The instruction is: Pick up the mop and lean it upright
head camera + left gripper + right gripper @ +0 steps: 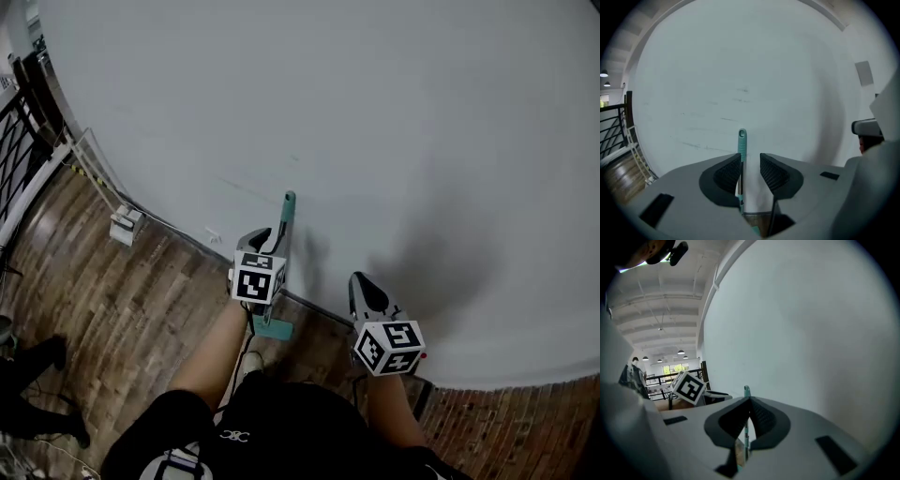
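Note:
The mop stands upright against the white wall [375, 112]. Its teal handle top [288, 200] touches the wall and its teal head [273, 328] rests on the wooden floor. My left gripper [266, 236] is at the handle, below its top. In the left gripper view the handle [742, 140] runs between the jaws, close against the left pad [729, 172], with a clear gap to the right pad; the left gripper [751, 158] is open. My right gripper [362, 283] hangs to the right of the mop, apart from it. Its jaw tips meet [749, 402], and the handle [747, 391] shows beyond them.
A black railing [17, 141] runs at the far left. A small white box [125, 225] and a cable lie on the wood floor [122, 309] by the wall's foot. Brick-patterned floor [525, 422] lies at the lower right. Someone's dark shoes [42, 361] are at the left edge.

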